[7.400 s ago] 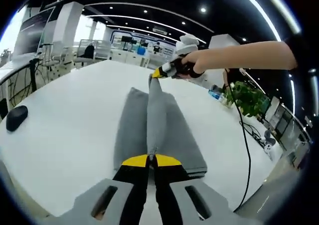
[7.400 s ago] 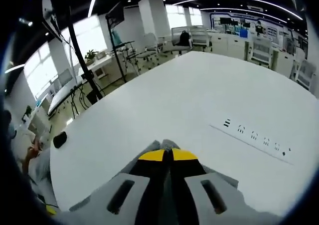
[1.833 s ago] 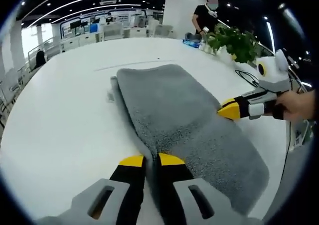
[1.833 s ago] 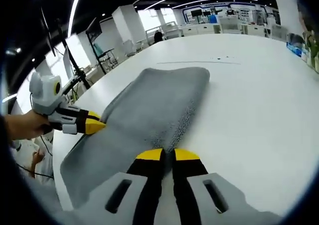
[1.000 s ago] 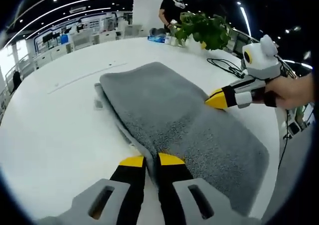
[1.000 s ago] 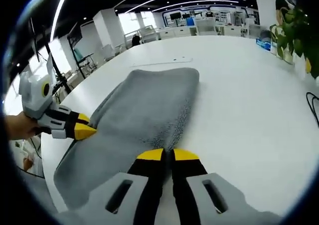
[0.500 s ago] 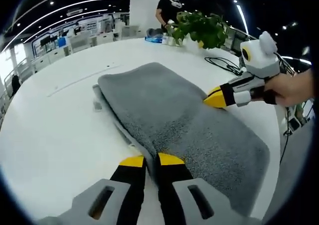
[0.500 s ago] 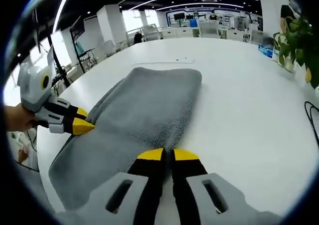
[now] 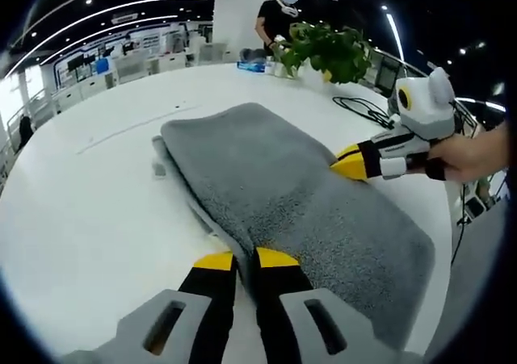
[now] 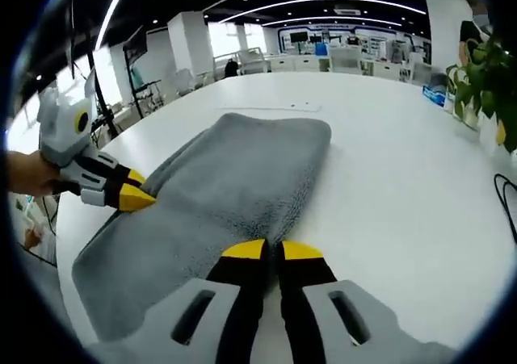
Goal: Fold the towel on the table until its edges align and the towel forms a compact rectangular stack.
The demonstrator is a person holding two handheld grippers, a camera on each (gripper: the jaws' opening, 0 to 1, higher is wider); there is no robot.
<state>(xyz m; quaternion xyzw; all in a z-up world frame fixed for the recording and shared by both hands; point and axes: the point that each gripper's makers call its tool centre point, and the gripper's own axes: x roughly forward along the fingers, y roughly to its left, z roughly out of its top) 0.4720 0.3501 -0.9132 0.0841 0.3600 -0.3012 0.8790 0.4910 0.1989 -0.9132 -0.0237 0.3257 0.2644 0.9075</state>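
Unmoved towel — both grippers pinching.

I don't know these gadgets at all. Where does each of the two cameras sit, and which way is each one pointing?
Left gripper view: rides on the left gripper, looking along its jaws across the grey towel on the white table; the right gripper and a hand enter.
Right gripper view: rides on the right gripper, facing the towel's other long edge; the left gripper enters.
Shared: towel, table, both grippers, potted plant.
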